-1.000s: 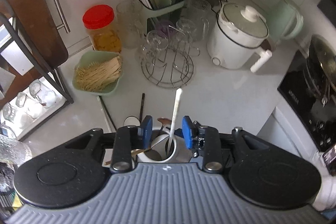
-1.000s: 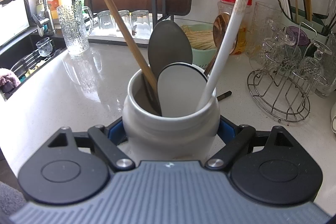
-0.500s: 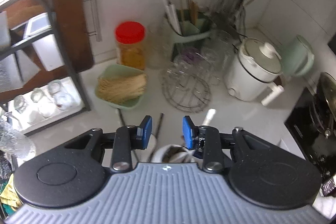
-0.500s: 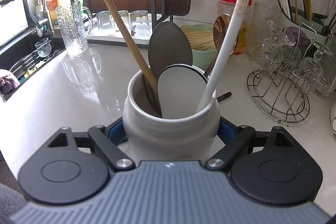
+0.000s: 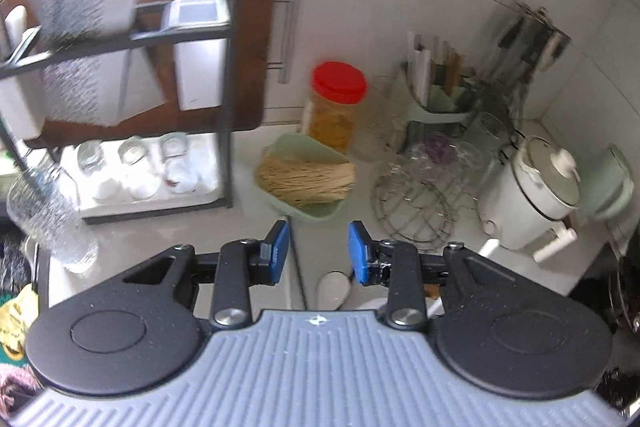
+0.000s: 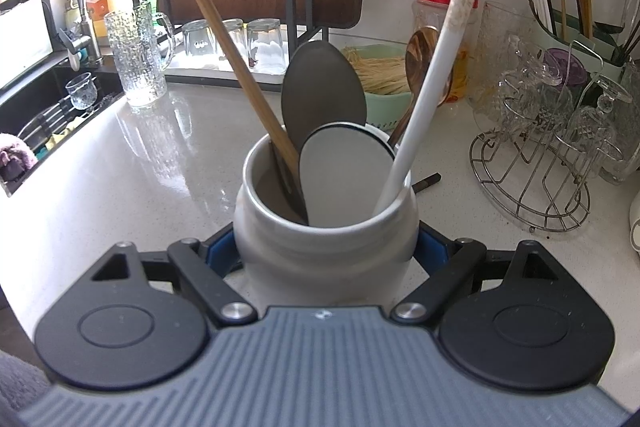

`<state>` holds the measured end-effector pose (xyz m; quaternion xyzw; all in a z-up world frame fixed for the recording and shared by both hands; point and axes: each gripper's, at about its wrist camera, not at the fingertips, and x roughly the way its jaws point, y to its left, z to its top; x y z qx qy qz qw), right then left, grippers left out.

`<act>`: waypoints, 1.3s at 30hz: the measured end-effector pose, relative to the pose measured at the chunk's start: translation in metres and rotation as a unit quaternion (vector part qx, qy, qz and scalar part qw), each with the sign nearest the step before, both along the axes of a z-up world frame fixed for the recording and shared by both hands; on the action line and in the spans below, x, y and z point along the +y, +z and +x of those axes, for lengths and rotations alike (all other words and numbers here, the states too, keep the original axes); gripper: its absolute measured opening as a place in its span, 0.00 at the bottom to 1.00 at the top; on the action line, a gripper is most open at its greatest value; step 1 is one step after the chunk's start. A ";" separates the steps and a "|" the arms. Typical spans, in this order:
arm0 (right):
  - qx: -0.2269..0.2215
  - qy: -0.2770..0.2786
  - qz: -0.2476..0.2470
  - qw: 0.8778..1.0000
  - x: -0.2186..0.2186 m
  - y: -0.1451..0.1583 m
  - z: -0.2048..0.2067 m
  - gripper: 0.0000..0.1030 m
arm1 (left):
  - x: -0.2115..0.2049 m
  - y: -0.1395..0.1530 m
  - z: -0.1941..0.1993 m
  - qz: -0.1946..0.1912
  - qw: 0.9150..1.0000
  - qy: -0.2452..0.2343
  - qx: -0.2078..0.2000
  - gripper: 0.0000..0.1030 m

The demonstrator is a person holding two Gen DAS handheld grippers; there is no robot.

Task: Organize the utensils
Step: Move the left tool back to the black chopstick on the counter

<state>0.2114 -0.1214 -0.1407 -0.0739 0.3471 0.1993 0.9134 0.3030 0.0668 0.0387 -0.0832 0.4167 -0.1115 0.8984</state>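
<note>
Your left gripper (image 5: 318, 249) has swung clear of the white ceramic utensil crock (image 6: 326, 235) and now hangs above the pale stone counter (image 6: 160, 155), its blue pads empty and its jaws opening; a second ago the long white-handled spatula (image 6: 434, 67) stood between them, and that spatula now leans on the crock's right rim, let go. Your right gripper (image 6: 326, 253) has not budged: both pads press the crock's sides, holding it upright on the counter, with a wooden-handled tool (image 6: 224, 59), a dark grey spoon bowl (image 6: 322, 91), a white black-rimmed spoon bowl (image 6: 344, 171) and a brown wooden spoon (image 6: 420, 55) already standing inside. So one more utensil looks stowed. Just ahead of the left pads lies a thin dark stick (image 5: 298, 267) on the counter (a chopstick, perhaps; the blurred frame leaves it unclear), likely the next to collect.
</note>
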 end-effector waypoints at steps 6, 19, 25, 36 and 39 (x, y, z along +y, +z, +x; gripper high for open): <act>-0.002 -0.008 0.004 1.000 -0.002 0.000 -0.002 0.88 | 0.033 -0.026 -0.001 -0.009 0.999 0.042 0.005 0.42; 0.002 -0.026 0.002 1.000 0.000 0.001 -0.004 0.88 | 0.061 -0.124 0.006 -0.065 0.995 0.067 0.041 0.42; 0.001 -0.032 0.001 0.999 0.000 0.001 -0.006 0.88 | 0.053 -0.186 0.021 -0.095 0.990 0.051 0.087 0.42; 0.023 -0.032 -0.009 0.999 0.001 0.004 0.001 0.88 | 0.013 -0.231 0.068 -0.143 0.984 -0.026 0.104 0.27; 0.023 -0.038 -0.008 0.999 0.001 0.004 0.000 0.88 | 0.000 -0.239 0.081 -0.150 0.981 -0.043 0.112 0.23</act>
